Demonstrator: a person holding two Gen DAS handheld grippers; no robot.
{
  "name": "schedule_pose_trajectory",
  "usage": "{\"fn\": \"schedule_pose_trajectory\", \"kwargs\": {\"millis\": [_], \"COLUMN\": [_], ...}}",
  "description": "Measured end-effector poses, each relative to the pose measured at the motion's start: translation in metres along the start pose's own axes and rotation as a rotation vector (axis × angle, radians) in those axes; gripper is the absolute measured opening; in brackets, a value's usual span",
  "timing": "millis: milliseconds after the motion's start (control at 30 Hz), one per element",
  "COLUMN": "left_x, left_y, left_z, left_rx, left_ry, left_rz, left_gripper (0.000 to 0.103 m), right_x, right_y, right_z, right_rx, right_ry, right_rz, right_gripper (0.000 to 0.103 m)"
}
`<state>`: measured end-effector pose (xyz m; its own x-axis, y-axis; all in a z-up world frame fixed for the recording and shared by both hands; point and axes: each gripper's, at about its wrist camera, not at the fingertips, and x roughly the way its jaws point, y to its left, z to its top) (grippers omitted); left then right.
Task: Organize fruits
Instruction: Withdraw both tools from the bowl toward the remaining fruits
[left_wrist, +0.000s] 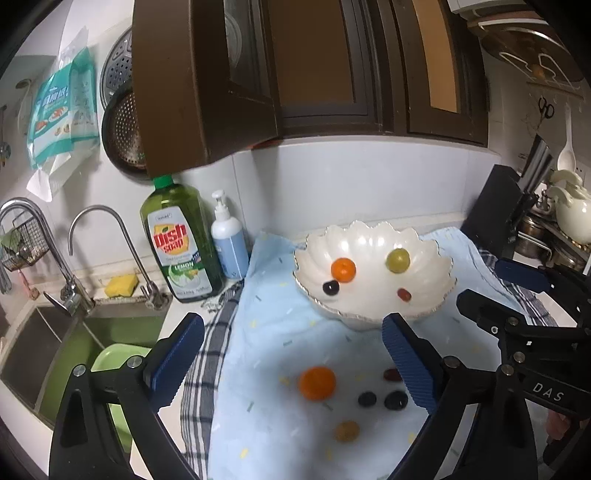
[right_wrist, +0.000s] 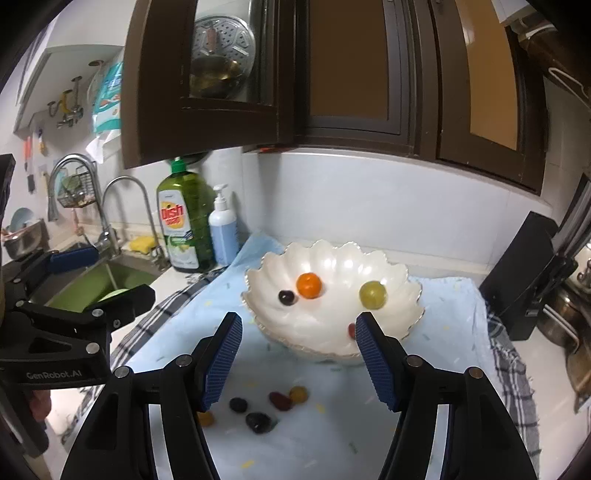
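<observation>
Only the left wrist view shows the loose orange fruit (left_wrist: 317, 383) whole on the light blue cloth (left_wrist: 266, 332); in the right wrist view it is almost hidden behind a finger. Both views show the white scalloped bowl (left_wrist: 373, 242), glossy like a shell, with a small orange (left_wrist: 343, 269), a green grape (left_wrist: 398, 260), a dark grape (left_wrist: 330, 287) and a red one (left_wrist: 404, 294) inside. Near the orange fruit lie dark round grapes (left_wrist: 396, 400) and a yellowish one (left_wrist: 347, 431). The left gripper (left_wrist: 291, 362) stands wide open and holds nothing, and the right gripper (right_wrist: 297, 363) is the same, with ribbed blue pads (right_wrist: 221, 363). A green dish soap bottle (right_wrist: 186, 221) stands by the sink (left_wrist: 55, 343).
</observation>
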<state>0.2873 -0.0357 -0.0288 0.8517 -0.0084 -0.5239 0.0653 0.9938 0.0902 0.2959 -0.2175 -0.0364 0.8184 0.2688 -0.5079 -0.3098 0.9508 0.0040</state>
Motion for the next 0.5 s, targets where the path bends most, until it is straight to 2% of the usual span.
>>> {"fn": "schedule_pose_trajectory", "kwargs": {"millis": [267,500], "left_x": [-0.001,0.001], "left_y": [0.001,-0.002], "left_z": [-0.033,-0.056], "left_rx": [-0.006,0.012], "left_ry": [0.076,0.109], "left_rz": [-0.035,-0.036], "left_gripper": [0.09,0.085], "right_x": [0.002,0.012], "right_y": [0.013,0.024], "right_z": [-0.021,-0.042], "right_rx": [-0.014,-0.035], "right_ry": [0.056,0.124], "right_rz": [0.057,0.09], "right_gripper": [0.065,0.064]}}
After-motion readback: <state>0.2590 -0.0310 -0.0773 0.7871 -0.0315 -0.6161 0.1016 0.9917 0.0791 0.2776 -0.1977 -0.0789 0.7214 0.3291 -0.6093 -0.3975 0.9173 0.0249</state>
